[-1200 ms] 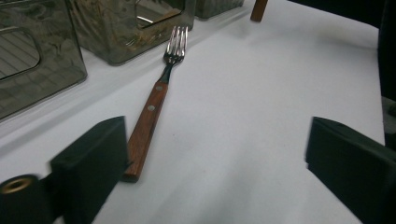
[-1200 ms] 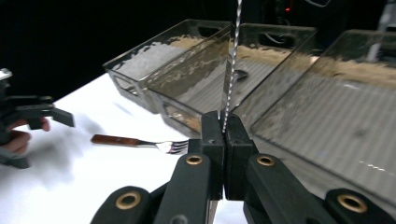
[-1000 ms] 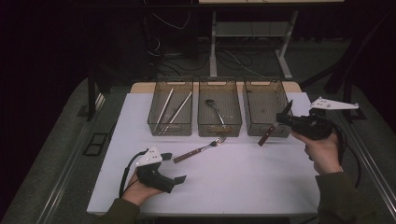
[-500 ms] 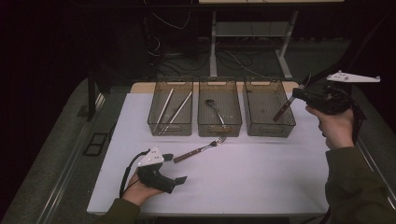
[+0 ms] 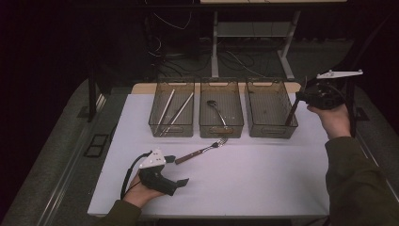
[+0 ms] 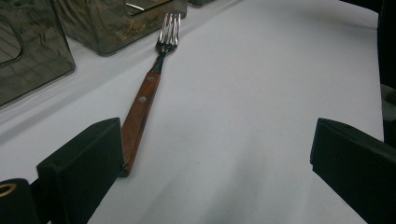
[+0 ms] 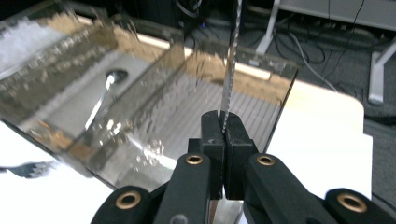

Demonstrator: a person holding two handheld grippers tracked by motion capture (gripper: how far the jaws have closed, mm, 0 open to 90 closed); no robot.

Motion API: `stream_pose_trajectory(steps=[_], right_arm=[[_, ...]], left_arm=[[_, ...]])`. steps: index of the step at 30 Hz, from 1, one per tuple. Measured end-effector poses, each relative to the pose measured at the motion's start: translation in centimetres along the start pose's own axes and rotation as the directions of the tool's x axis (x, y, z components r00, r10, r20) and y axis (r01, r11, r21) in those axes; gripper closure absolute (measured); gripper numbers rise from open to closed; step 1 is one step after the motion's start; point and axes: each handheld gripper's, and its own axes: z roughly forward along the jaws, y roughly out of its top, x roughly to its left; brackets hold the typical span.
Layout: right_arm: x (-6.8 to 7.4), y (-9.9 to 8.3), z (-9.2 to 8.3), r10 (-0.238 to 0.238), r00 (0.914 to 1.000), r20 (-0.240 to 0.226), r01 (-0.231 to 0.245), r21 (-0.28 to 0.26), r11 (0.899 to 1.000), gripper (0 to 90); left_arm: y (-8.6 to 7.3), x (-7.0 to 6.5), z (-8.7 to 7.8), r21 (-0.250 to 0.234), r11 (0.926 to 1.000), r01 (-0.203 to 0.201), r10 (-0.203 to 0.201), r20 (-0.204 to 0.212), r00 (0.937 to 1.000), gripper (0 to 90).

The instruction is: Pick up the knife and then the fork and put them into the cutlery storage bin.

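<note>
Pinching a thin serrated steel knife blade, right tongs hover beside the clear ribbed bin; left tongs gape released.

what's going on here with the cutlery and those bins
A person is sorting cutlery into three clear bins on a white table. The right gripper is shut on a serrated knife, holding it up beside the right bin. The left gripper rests open on the table, its jaws wide, next to the wooden handle of a fork. The middle bin holds a spoon, and the left bin holds long metal pieces.
</note>
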Motion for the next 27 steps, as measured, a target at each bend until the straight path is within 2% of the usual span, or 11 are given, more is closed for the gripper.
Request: stream_pose_trajectory(steps=[4,7,12,20,27], right_arm=[[0.0,-0.2,0.9,-0.017,0.9997,0.017,0.016,0.068,0.998,89.5],[-0.1,-0.4,1.8,-0.044,0.9988,0.02,0.041,0.124,0.991,89.5],[-0.1,-0.9,3.6,-0.031,0.9995,0.007,0.03,0.157,0.987,89.4],[0.7,-1.0,6.7,-0.014,0.9998,0.016,0.012,0.107,0.994,89.1],[1.3,-1.1,9.5,-0.003,0.9997,0.023,0.001,0.114,0.993,88.1]], left_arm=[[0.0,0.0,0.0,0.003,1.0,-0.001,0.001,0.005,1.0,1.5],[0.0,0.0,0.1,0.008,1.0,-0.002,0.002,0.007,1.0,1.5],[0.0,0.0,0.1,0.007,1.0,0.0,0.0,0.009,1.0,1.4],[0.0,-0.1,0.1,0.002,1.0,0.001,-0.001,0.014,0.9999,1.3],[0.1,-0.1,0.1,-0.007,1.0,0.001,0.0,0.016,0.9999,1.4]])
